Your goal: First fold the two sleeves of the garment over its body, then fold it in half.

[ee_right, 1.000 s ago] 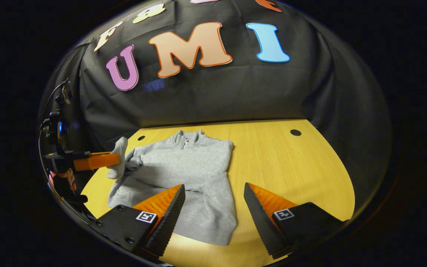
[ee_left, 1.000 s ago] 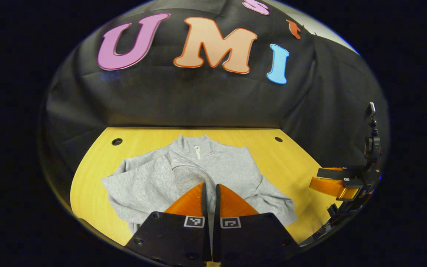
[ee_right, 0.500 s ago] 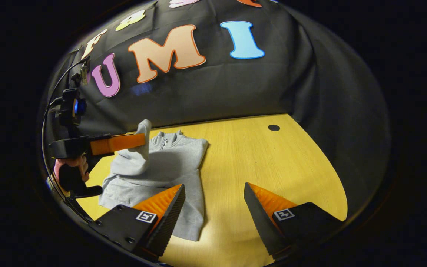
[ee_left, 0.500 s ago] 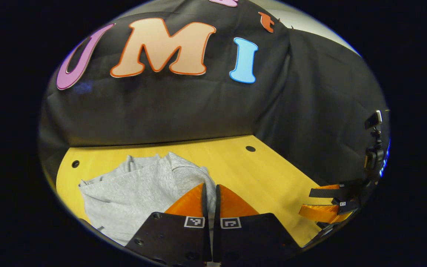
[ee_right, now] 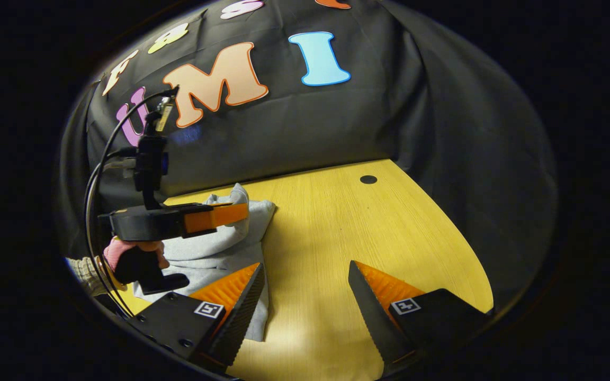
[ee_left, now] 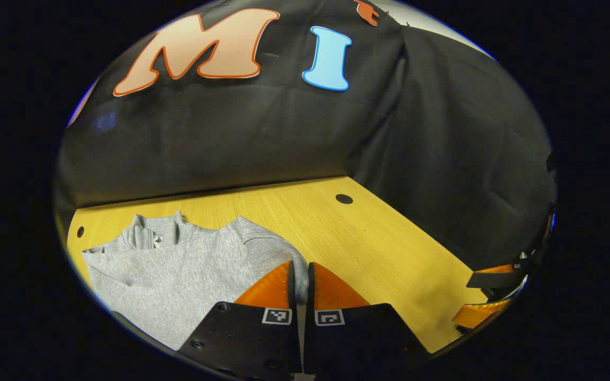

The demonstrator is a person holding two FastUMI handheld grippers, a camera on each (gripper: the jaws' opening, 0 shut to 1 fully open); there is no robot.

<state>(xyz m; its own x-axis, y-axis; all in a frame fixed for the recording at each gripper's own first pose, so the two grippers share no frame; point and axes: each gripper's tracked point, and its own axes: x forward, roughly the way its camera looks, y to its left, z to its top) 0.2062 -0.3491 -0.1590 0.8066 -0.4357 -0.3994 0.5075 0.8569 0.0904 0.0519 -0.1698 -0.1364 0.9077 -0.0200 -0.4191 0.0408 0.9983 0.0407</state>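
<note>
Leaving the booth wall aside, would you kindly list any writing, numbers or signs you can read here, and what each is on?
No readable text.
Left gripper: square markers on its fingers, black-and-white patterns, no words.
Right gripper: the same kind of patterns, no words.
Sweatshirt: a small pale mark at the collar, too small to read.

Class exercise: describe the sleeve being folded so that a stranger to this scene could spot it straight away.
Start at the yellow wooden table, then find the grey garment at its left side. The sleeve is the strip lifted off the garment, pinched in the left gripper, while the rest lies flat.
</note>
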